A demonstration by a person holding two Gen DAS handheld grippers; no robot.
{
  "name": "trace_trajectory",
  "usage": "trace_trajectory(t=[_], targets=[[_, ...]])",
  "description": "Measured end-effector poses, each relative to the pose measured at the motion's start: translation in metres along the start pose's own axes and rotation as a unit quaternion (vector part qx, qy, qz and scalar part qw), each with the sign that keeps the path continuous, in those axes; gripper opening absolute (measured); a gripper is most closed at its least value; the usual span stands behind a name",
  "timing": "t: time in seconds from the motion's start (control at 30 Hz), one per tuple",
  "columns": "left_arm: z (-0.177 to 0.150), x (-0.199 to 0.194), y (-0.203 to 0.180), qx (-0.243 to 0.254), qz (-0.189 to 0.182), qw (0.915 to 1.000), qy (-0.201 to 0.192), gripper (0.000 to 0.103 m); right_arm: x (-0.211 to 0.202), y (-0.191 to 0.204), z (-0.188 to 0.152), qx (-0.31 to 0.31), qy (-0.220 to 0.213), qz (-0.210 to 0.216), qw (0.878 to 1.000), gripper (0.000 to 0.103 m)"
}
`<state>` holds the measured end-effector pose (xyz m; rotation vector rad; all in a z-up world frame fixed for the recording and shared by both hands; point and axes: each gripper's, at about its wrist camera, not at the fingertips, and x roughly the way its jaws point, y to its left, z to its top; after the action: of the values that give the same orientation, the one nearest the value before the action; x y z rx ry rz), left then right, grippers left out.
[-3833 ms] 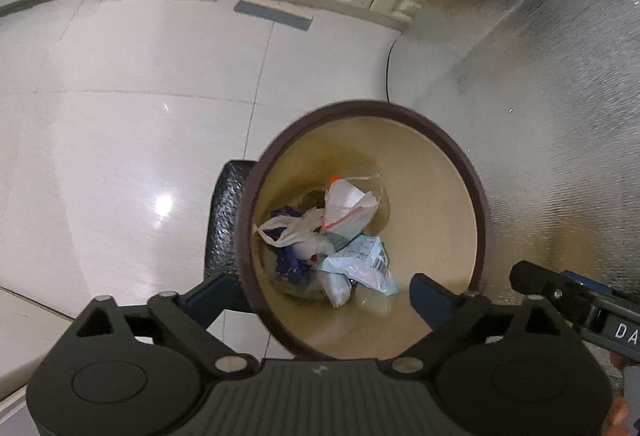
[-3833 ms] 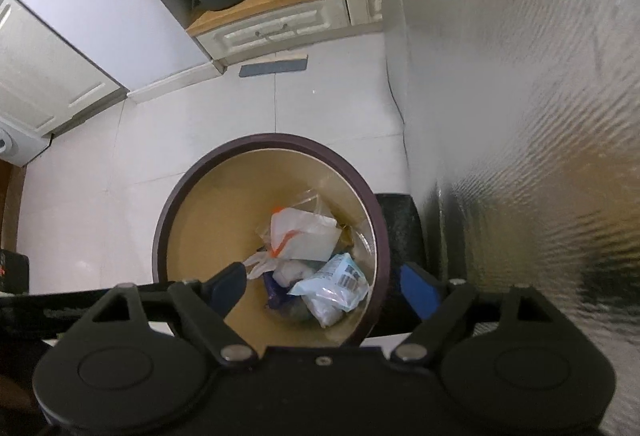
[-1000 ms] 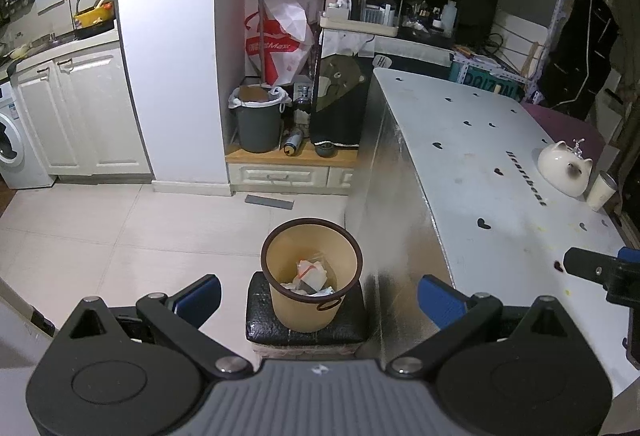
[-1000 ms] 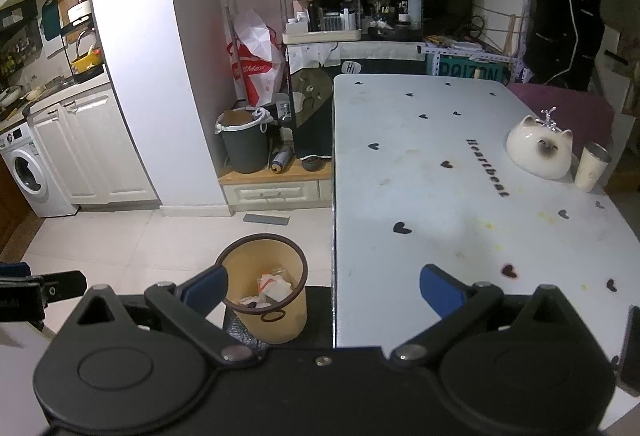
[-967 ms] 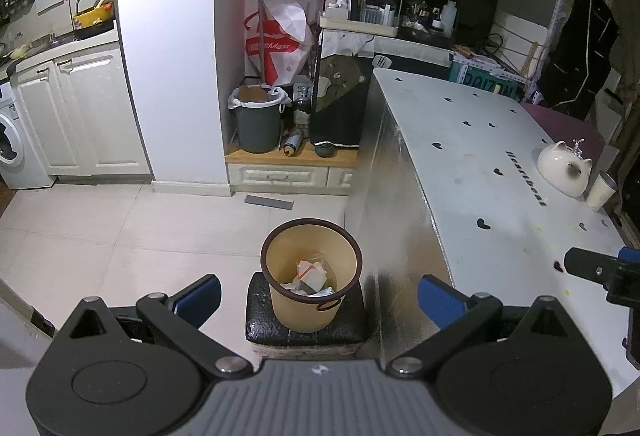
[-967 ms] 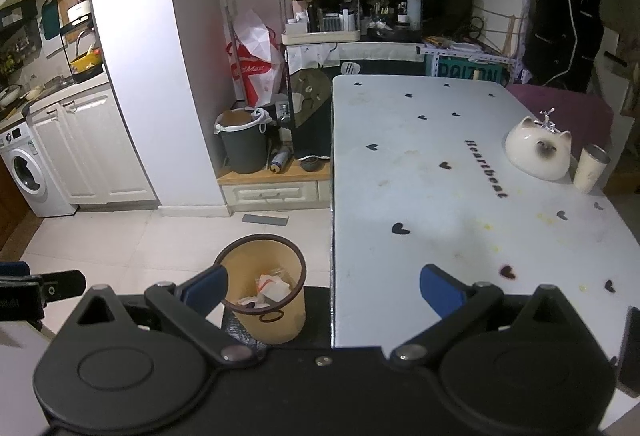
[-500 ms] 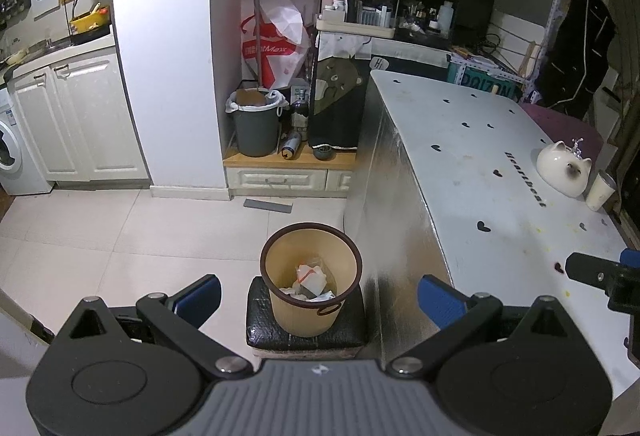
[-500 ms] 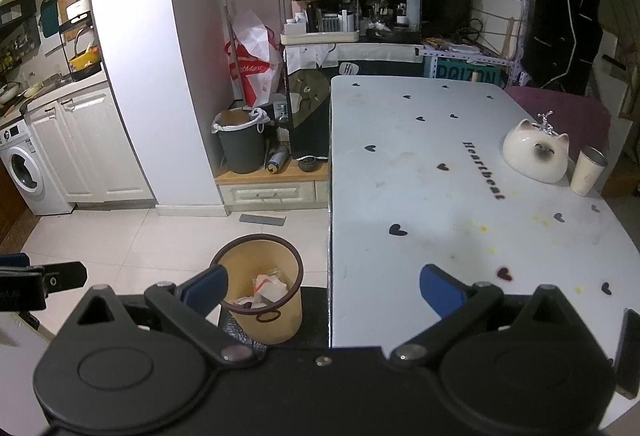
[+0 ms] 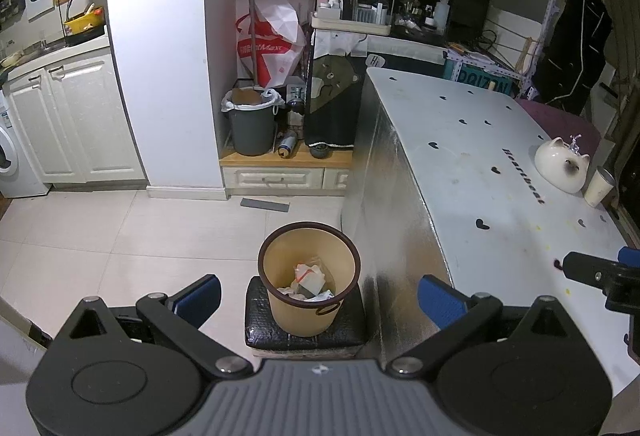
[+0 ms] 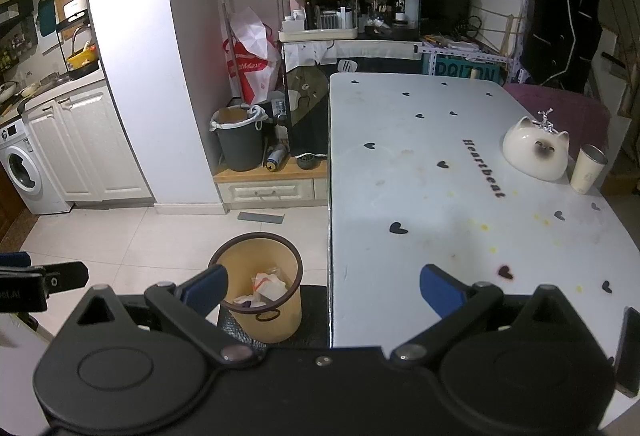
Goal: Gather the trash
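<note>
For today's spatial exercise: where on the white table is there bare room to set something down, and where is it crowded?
The white table is bare from its near edge to the far end, left of the Heartbeat lettering. Its right edge is crowded: the cat-shaped dish stands beside the cup.

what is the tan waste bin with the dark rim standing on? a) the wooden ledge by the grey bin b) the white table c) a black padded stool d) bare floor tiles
c: the tan waste bin stands on a black padded stool beside the white table, with crumpled wrappers inside it.
</note>
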<state>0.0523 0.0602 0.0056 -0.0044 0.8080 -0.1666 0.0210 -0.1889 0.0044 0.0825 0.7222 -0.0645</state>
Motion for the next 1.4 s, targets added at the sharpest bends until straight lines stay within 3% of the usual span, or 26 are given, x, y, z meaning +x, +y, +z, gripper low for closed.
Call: trace_trajectory(t=[1.4], targets=[[-0.0017,0.0015,-0.0001,0.002,-0.002,1.0000,0.000,0.103,0.0046,0.0025,-0.0008,0.000,0.003,0.000,1.000,0.103]])
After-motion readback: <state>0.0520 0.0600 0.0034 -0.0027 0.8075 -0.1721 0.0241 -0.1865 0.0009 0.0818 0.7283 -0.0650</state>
